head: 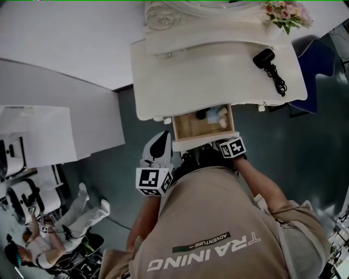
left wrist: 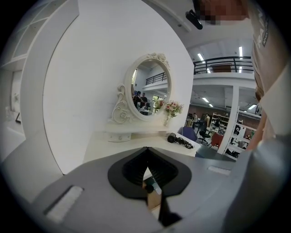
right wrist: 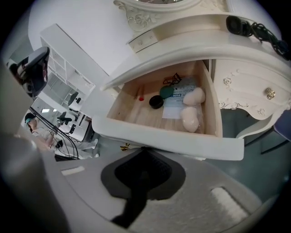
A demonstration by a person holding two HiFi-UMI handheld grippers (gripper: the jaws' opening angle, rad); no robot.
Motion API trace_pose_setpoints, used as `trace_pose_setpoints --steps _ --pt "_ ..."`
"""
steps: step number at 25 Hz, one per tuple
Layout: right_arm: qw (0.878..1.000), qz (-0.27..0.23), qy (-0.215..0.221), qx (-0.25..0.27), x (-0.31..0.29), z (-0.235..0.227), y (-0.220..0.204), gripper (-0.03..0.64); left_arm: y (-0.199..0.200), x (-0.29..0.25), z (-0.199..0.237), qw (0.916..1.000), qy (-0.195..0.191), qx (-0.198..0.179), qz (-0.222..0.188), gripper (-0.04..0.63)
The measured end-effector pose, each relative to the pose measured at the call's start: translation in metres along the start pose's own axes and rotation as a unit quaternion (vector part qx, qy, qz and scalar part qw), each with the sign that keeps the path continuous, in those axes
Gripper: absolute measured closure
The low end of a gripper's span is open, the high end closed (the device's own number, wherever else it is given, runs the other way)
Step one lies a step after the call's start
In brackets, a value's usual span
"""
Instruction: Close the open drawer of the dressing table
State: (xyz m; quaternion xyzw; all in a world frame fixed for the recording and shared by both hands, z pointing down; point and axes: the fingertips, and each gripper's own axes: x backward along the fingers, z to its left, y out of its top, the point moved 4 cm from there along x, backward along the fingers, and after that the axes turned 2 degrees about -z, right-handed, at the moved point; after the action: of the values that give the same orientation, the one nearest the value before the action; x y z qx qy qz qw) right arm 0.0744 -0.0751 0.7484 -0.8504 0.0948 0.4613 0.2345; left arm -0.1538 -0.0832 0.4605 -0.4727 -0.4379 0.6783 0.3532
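Far off to the lower left of the drawer (head: 204, 143) in the head view, a person (head: 52, 240) in white reclines on the floor side of the room. Much nearer, the left gripper (left wrist: 147, 152) is held just beside the drawer's left front corner, clear of it. Its jaws are together, with only a thin slit between the pads and nothing gripped. Its own view looks over the table (head: 180, 82) top to the mirror (left wrist: 148, 88), which stands behind the drawer against the wall.

The drawer hangs open, pulled out from the middle of the table's front. Inside it, from the left, lie a small red thing (right wrist: 141, 98), a black disc (right wrist: 156, 102) and a dark green thing (right wrist: 167, 92). A bit of black wire (right wrist: 171, 81) lies behind the green thing, then comes a pale card (right wrist: 178, 101). Two beige sponges (right wrist: 194, 96) lie along the right wall. A gold knob (right wrist: 123, 146) shows under the drawer's front panel.

The right gripper (right wrist: 144, 152) sits just in front of that panel, by its right end in the head view. Its tips are close under the panel's lower edge; I cannot tell whether they touch it. Its jaws are pressed together and empty.

Right of the drawer, on the table top, lies a black dryer (head: 264, 57) with its cord trailing toward the front edge. Behind the drawer and further right, flowers (head: 283, 13) stand at the table's back corner. Beyond the table's right end is a blue chair (head: 319, 62).
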Motion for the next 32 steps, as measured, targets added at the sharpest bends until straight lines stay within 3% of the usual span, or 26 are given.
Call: trace_pose_setpoints --steps 15,32 --pt "1.0 0.019 -0.017 0.013 -0.004 -0.012 0.028 0.614 0.012 -0.019 0.026 0.9994 0.029 0.017 -0.011 0.577" --pt "0.999 -0.024 -0.02 -0.014 -0.013 -0.031 0.092 0.614 0.028 -0.037 0.039 0.9986 0.045 0.02 -0.016 0.577"
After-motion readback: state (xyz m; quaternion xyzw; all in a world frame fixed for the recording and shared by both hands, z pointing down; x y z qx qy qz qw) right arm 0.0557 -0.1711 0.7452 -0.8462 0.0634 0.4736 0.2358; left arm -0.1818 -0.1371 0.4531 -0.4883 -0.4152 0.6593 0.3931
